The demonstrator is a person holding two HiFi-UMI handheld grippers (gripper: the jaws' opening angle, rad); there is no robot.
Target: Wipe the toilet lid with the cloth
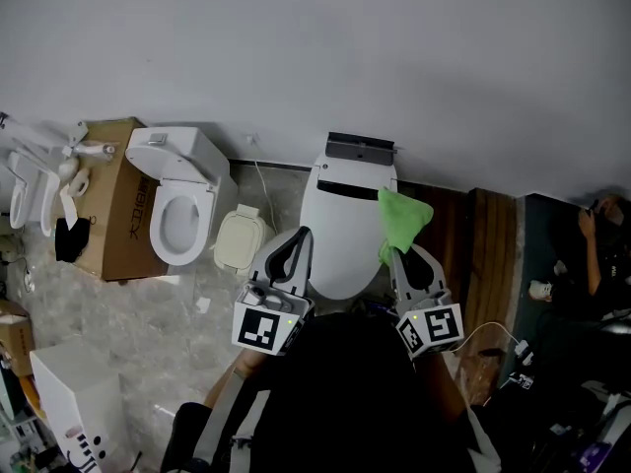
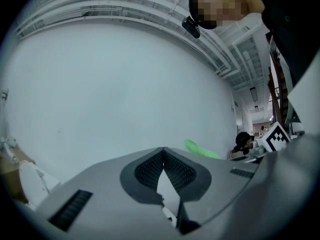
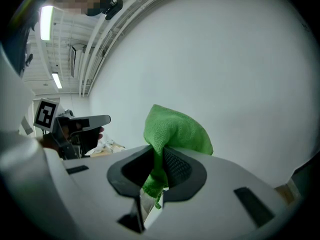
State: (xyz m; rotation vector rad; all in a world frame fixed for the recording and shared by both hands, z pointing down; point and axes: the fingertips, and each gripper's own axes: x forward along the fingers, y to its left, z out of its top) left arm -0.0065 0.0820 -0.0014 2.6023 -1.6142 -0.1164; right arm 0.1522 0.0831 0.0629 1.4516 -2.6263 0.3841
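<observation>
Green cloth [image 3: 175, 129] is clamped between the fingers of the right gripper [image 3: 159, 156] and held up above the closed toilet lid [image 1: 340, 235], apparently not touching it. Left gripper [image 2: 163, 153] is held alongside, fingers pressed together on nothing.

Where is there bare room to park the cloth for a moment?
The closed toilet lid is bare. So, mostly, is the grey floor between the cream container, the cardboard box and the white box. The far left, round the second toilet and white fittings, is crowded.
</observation>
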